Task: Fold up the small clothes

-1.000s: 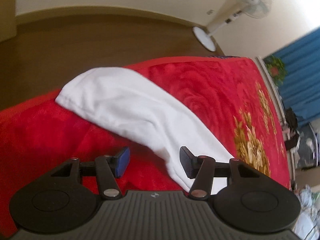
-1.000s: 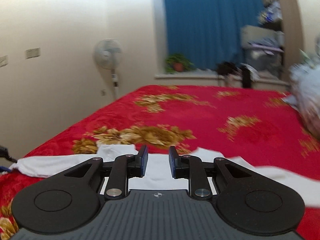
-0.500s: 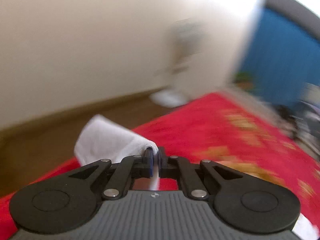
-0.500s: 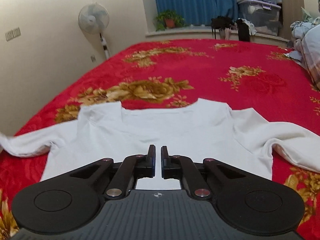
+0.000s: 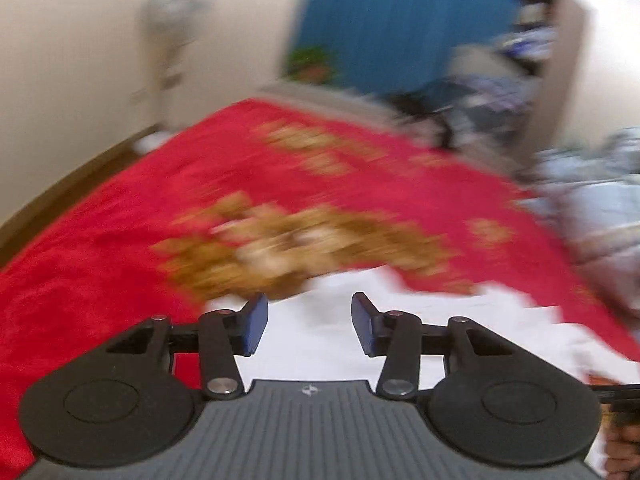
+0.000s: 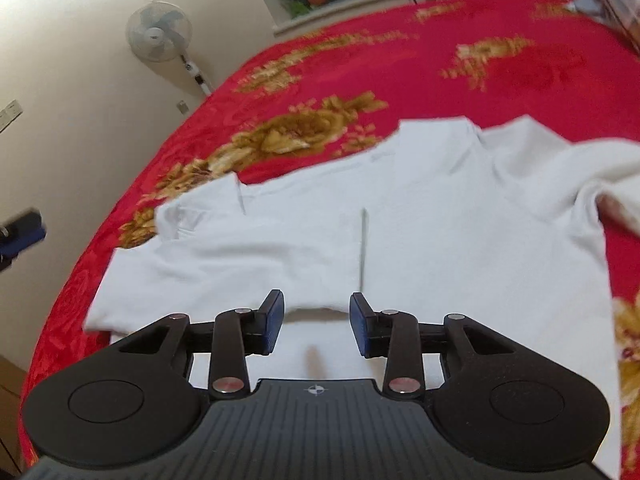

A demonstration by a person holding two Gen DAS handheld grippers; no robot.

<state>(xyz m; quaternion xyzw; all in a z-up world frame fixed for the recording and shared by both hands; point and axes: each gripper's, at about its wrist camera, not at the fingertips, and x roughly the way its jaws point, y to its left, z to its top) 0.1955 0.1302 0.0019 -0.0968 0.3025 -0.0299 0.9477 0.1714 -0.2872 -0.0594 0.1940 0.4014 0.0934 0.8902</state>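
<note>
Opening above the white shirt (image 6: 420,216) on the red blanket (image 6: 440,80), left gripper (image 5: 306,326) and right gripper (image 6: 316,326) jaws stand apart, gripping nothing.

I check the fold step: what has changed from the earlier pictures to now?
The left sleeve now lies folded across the white shirt; the left tongs let it go and are opening, as are the right tongs. The red blanket stayed as it was.

Left tool (image 5: 306,322) jaws opening, empty, right tool (image 6: 317,328) jaws opening, empty
</note>
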